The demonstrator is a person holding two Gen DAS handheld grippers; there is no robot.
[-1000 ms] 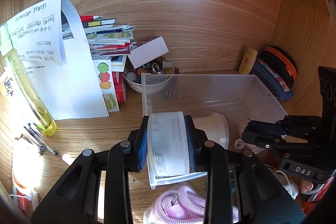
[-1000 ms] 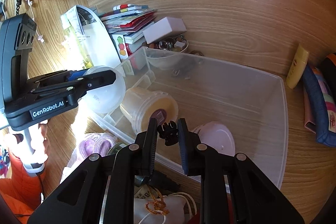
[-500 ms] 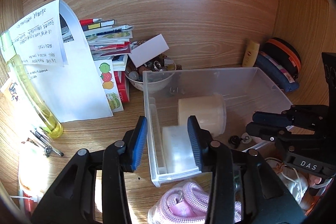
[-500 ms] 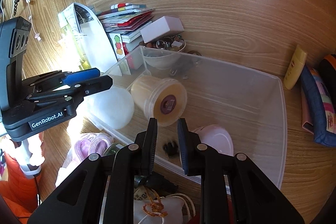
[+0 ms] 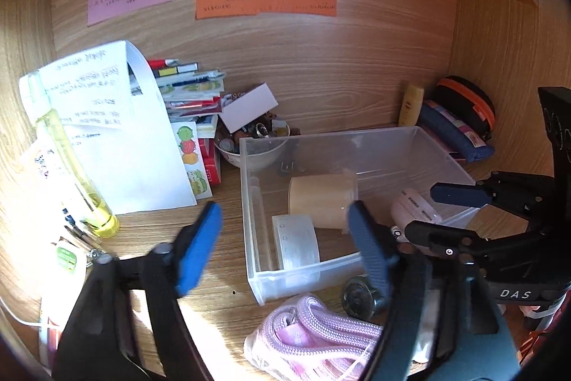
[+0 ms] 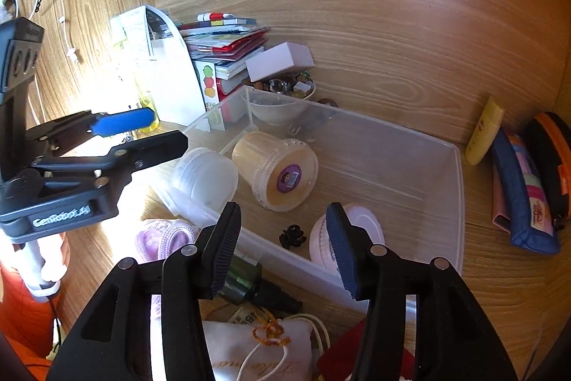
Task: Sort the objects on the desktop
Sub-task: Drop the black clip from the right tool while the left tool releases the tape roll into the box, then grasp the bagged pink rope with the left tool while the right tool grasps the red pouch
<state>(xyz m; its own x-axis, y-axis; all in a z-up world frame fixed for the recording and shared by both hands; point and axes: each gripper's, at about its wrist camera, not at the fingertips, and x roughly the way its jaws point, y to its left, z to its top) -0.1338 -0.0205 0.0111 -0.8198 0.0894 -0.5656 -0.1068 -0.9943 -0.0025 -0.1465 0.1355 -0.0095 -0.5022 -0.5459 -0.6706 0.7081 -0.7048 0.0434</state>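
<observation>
A clear plastic bin [image 5: 249,188] [image 6: 460,202] stands on the wooden desk. In it lie a white jar [image 5: 296,241] [image 6: 203,177], a yellowish tub on its side [image 5: 321,199] [image 6: 282,170], a pink-white jar [image 5: 414,206] [image 6: 364,220] and a small black hair clip [image 6: 292,236]. My left gripper [image 5: 285,238] [image 6: 142,131] is open and empty above the bin's near left corner. My right gripper [image 6: 283,238] [image 5: 439,209] is open and empty over the bin's near edge, above the hair clip.
A pink rope bundle [image 5: 321,334] and a round metal piece [image 5: 360,295] lie in front of the bin. A cloth pouch [image 6: 257,349] and dark bottle [image 6: 249,277] lie there too. Books, papers [image 5: 117,138], a trinket bowl [image 5: 257,145] and pencil cases [image 6: 524,188] line the back.
My left gripper let go of the white jar, which now lies in the bin, and opened wide. My right gripper dropped the black hair clip into the bin and opened wide.
</observation>
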